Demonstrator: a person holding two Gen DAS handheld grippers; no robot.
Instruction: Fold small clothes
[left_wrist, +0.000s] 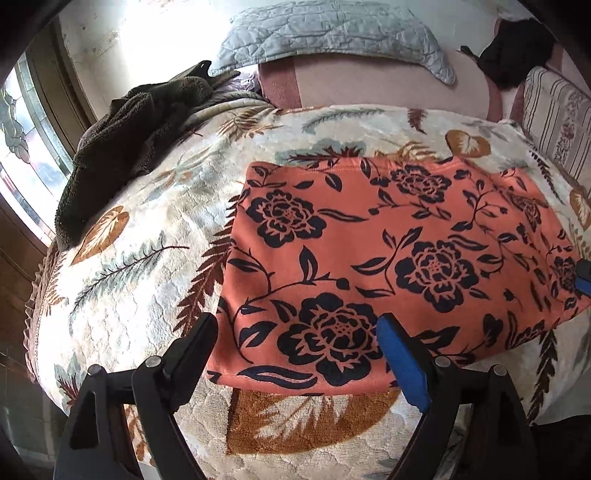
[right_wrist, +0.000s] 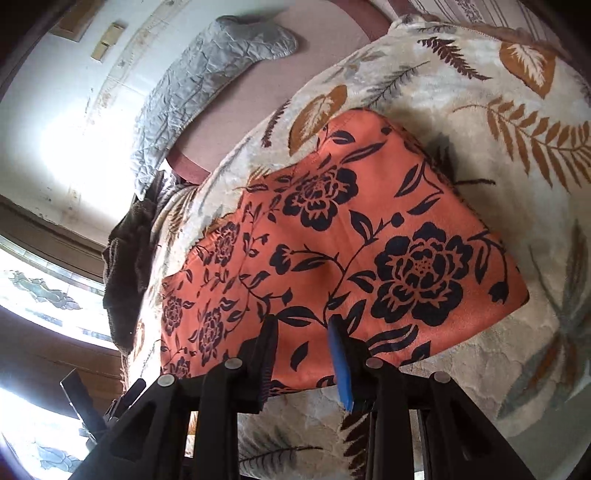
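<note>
Orange floral garment (left_wrist: 388, 258) flat on leaf-print blanket (left_wrist: 140, 266); my left gripper (left_wrist: 297, 332) spread wide over its near edge, right gripper (right_wrist: 301, 332) narrowly parted, both holding nothing.

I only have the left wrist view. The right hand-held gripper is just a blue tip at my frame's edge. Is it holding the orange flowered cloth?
Observer: No. The right hand-held gripper sits over the near edge of the orange flowered cloth, jaws narrowly apart, no fabric pinched.
Operator: Does the cloth's right end hang off the bed?
Observer: No. That end lies flat on the leaf-print blanket, with blanket showing beyond it.
</note>
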